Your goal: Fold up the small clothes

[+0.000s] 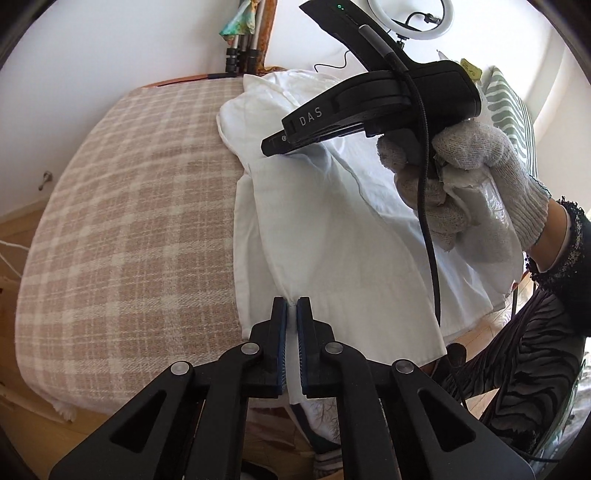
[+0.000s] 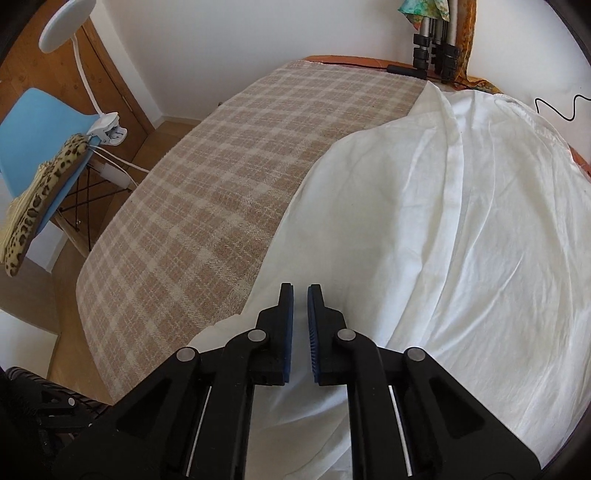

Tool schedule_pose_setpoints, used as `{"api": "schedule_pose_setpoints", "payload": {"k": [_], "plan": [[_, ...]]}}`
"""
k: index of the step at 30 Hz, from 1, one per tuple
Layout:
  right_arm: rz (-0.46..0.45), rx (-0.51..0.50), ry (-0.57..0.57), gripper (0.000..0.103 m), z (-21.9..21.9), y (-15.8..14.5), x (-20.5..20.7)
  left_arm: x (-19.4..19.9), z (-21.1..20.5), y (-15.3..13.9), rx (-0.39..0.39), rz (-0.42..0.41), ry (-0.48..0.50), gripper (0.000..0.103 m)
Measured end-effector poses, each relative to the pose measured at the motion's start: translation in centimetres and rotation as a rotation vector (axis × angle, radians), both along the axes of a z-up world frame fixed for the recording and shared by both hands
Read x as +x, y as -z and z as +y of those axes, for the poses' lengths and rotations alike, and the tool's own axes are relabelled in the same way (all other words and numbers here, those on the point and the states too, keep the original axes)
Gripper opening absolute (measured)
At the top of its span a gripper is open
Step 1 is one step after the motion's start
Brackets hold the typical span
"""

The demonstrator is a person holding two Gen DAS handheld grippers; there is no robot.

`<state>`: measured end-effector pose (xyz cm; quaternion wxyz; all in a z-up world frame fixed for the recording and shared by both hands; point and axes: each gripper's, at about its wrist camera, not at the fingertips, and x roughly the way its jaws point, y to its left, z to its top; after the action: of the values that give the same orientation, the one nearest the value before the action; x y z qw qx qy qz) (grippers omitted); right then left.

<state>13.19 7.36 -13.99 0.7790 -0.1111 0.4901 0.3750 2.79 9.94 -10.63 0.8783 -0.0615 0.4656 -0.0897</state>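
A white garment (image 1: 332, 229) lies over the right half of a table covered with a beige checked cloth (image 1: 129, 206). My left gripper (image 1: 294, 306) is shut on a fold of the white garment near its front edge and holds it pinched between the blue pads. My right gripper (image 1: 273, 142) shows in the left wrist view, held by a gloved hand (image 1: 461, 177) over the garment farther back. In the right wrist view the right gripper (image 2: 301, 291) hovers over the white garment (image 2: 443, 221) with its jaws nearly closed and a narrow gap between the pads; whether cloth is pinched there is unclear.
The checked cloth (image 2: 221, 177) covers the table's left part. A blue chair (image 2: 40, 136) with a leopard-print item (image 2: 37, 199) and a clip lamp (image 2: 107, 129) stands left of the table. Tripod legs (image 1: 240, 55) and a ring light (image 1: 410, 18) stand behind it.
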Motion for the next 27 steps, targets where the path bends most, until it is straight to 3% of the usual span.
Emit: {"api": "schedule_pose_setpoints", "payload": {"k": [3, 5, 8, 10, 15, 17, 18, 20, 23, 27], "plan": [[-0.028, -0.047, -0.026, 0.012, -1.1, -0.3, -0.2, -0.1, 0.5, -0.3, 0.013, -0.021, -0.034, 0.018], [-0.002, -0.035, -0.001, 0.025, -2.2, -0.1, 0.1, 0.3, 1.1, -0.1, -0.004, -0.013, -0.069, 0.049], [0.089, 0.004, 0.039, 0.033, -3.3, 0.9, 1.0, 1.3, 2.3, 0.8, -0.079, 0.028, -0.119, 0.051], [0.086, 0.003, 0.034, 0.036, -3.1, 0.8, 0.9, 1.7, 2.8, 1.3, -0.127, 0.045, -0.131, 0.051], [0.154, 0.123, 0.044, 0.047, -3.8, -1.7, 1.4, 1.8, 3.0, 2.0, -0.183, 0.061, -0.139, 0.042], [0.136, 0.134, 0.066, 0.051, -3.6, -3.2, 2.1, 2.0, 3.3, 2.3, -0.225, 0.067, -0.147, 0.031], [0.117, 0.123, 0.080, 0.051, -3.3, -4.0, 2.7, 2.0, 3.5, 2.4, -0.248, 0.074, -0.149, 0.028], [0.100, 0.099, 0.099, 0.051, -2.4, -5.0, 3.8, 1.9, 3.8, 2.7, -0.302, 0.090, -0.142, 0.013], [0.128, 0.051, 0.104, 0.052, -0.1, -5.0, 5.5, 1.5, 3.7, 2.8, -0.343, 0.087, -0.127, 0.006], [0.108, -0.051, 0.108, 0.052, 3.9, -3.7, 6.8, 0.9, 3.3, 1.8, -0.383, 0.054, -0.095, 0.004]]}}
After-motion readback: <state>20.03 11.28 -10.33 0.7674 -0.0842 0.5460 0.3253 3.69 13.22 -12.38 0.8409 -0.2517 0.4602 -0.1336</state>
